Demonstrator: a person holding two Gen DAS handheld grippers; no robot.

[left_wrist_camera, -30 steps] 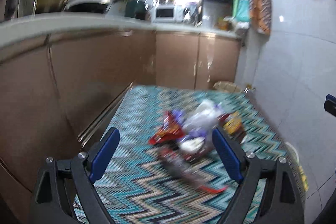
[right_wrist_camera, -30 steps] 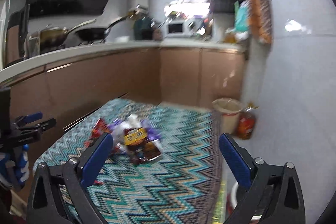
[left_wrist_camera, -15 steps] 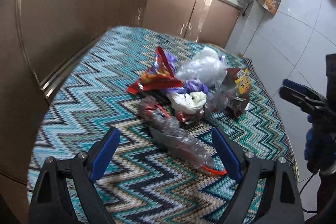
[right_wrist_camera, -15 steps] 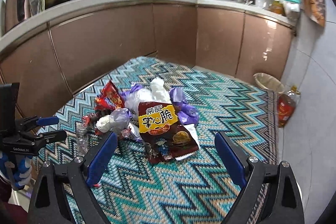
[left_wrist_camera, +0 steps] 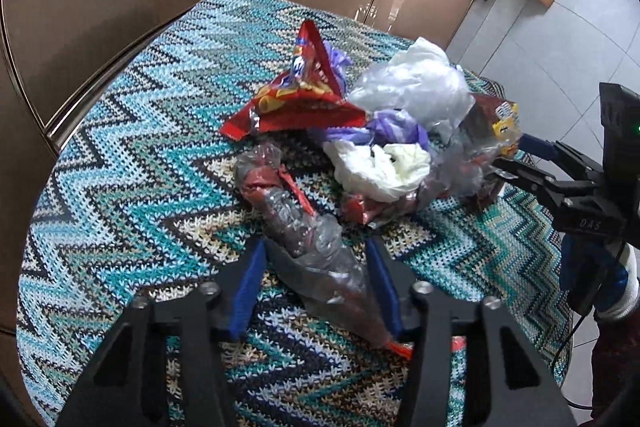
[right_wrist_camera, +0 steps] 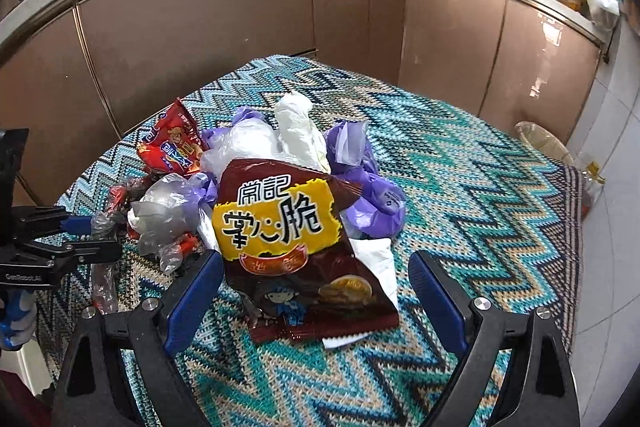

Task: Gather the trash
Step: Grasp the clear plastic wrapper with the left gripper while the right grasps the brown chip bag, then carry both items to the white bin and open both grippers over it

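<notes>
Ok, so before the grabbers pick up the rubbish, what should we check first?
1. Left gripper around something: ok, its fingers sit either side of the crumpled clear wrapper.
2. Left gripper closed on it: not ok, the jaws are apart.
3. Right gripper lined up: ok, open, with the brown snack bag between its fingers.
4. Bag free to lift: cannot tell, its top tucks under the white plastic bag.
5. Grippers clear of each other: ok, they are on opposite sides of the pile.
6. A bin for the rubbish: cannot tell; none plainly shows.
</notes>
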